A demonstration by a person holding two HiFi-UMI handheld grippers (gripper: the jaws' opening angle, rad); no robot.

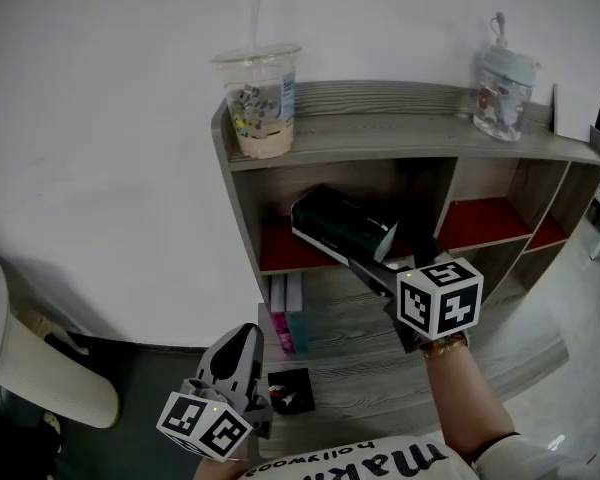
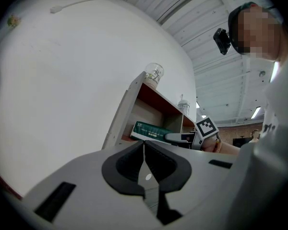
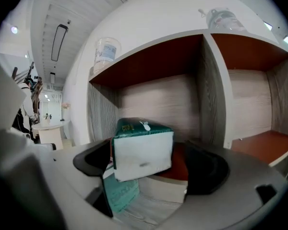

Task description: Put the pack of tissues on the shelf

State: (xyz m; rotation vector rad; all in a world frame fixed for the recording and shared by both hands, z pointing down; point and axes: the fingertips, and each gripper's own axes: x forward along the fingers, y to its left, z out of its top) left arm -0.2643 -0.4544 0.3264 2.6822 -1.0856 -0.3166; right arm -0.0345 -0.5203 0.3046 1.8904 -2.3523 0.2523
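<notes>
Grey shelf (image 1: 380, 133): right gripper (image 3: 148, 172) wide astride green tissue pack (image 3: 143, 152), print unreadable; left gripper (image 2: 145, 161) closed.

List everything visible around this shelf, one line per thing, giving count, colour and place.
shelf: one, grey wood, red compartment floors
plastic cup: one, clear with straw, shelf top, left
bottle: one, clear, shelf top, right
pack of tissues: one, dark green, upper left compartment mouth
books: a few, pink, white, teal, upright, lower compartment
left tongs: one, grey, jaws together, empty
right tongs: one, grey, jaws apart, pack between them
</notes>
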